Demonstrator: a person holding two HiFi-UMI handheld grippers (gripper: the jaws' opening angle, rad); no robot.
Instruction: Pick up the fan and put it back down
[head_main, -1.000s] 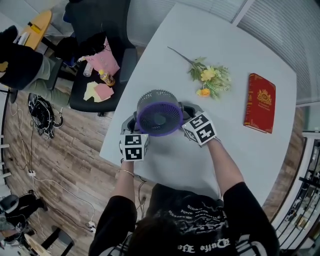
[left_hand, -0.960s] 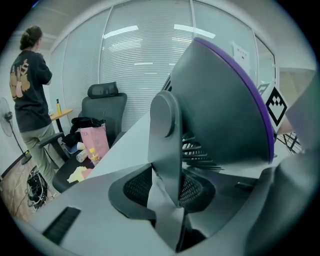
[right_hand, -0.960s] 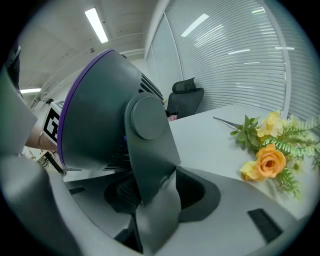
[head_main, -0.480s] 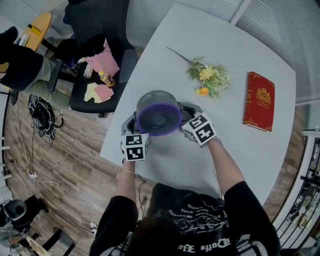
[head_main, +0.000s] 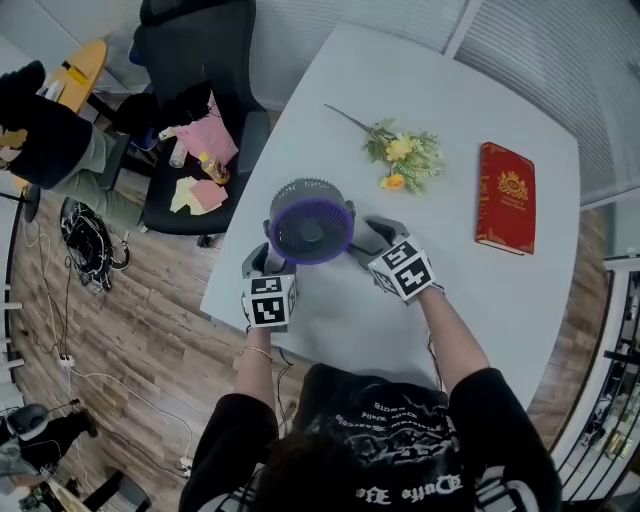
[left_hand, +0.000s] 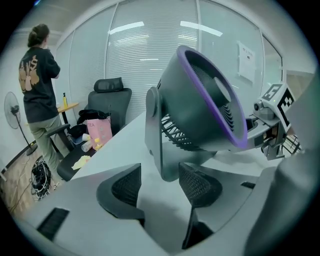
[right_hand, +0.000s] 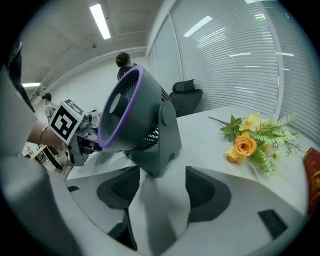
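Purple-rimmed fan (head_main: 311, 220) is standing on the table (head_main: 480, 290); my left gripper (left_hand: 162, 185) and right gripper (right_hand: 162, 187) have just been opening wide, flanking it, gripping nothing.

Fan (head_main: 310, 220): matt grey plastic in front of me, with a smooth shell, a ribbed grille at the back and a glossier purple ring round the mouth.
Table (head_main: 460, 300): smooth pale top with a low sheen; I see no grain.
Book (head_main: 503, 197): far to my right, red cover, slightly glossy, gilt emblem.
Flowers (head_main: 400, 155): cloth or plastic by the look; I cannot tell which.
Floor (head_main: 120, 290): wood-look planks, matt, to my left.
Chair (head_main: 200, 60): black, dull upholstery, far left.
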